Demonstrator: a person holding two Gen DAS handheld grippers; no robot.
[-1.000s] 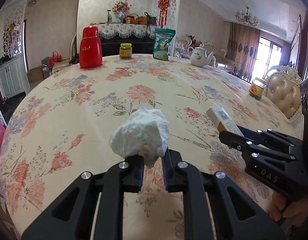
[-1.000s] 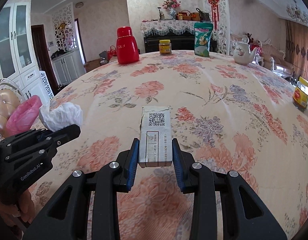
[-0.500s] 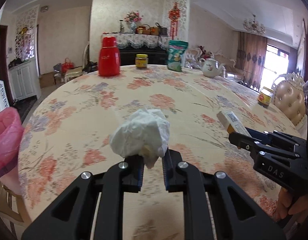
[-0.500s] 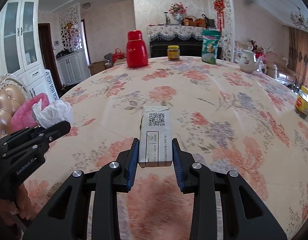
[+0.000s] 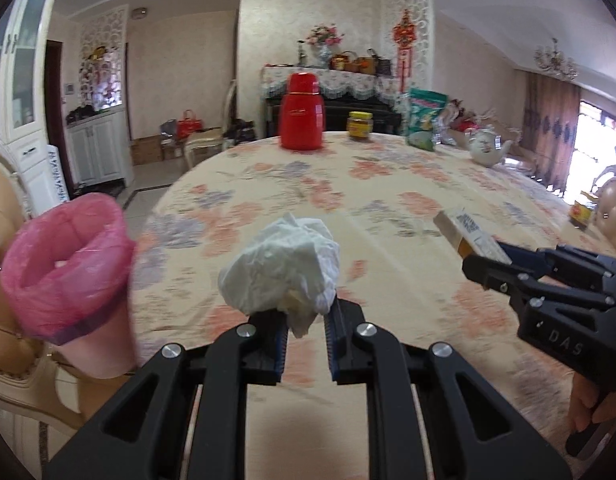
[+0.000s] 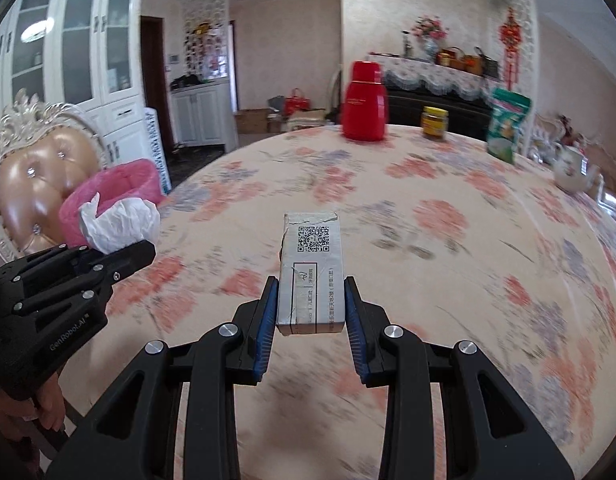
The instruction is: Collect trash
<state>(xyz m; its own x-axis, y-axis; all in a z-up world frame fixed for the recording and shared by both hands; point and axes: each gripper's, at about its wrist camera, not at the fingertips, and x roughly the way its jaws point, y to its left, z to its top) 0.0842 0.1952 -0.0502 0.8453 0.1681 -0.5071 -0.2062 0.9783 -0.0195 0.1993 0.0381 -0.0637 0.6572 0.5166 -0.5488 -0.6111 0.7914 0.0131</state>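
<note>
- Left wrist view: my left gripper (image 5: 306,334) is clamped on a crumpled white tissue (image 5: 282,270), held in the air over the near edge of the bench (image 5: 388,184).
- A bin lined with a pink bag (image 5: 64,256) stands off the bench's left edge, beside a padded chair (image 6: 40,176); its mouth is open and faces up.
- Right wrist view: my right gripper (image 6: 310,312) is closed on a small grey box (image 6: 312,272) with a QR code on top, also lifted clear of the bench.
- Far edge of the bench: red flask (image 5: 302,112), jar (image 5: 360,124), green snack bag (image 5: 426,120) and teapot (image 5: 486,148). I judge these are not trash.
- Step in hand, as I read it: carrying both pieces to the bin, neither dropped yet.
- Next move calls for bringing the tissue over the bin's mouth before letting go, then the box; the tissue is light and may cling to a finger pad, and the box could catch the bag's rim.
</note>
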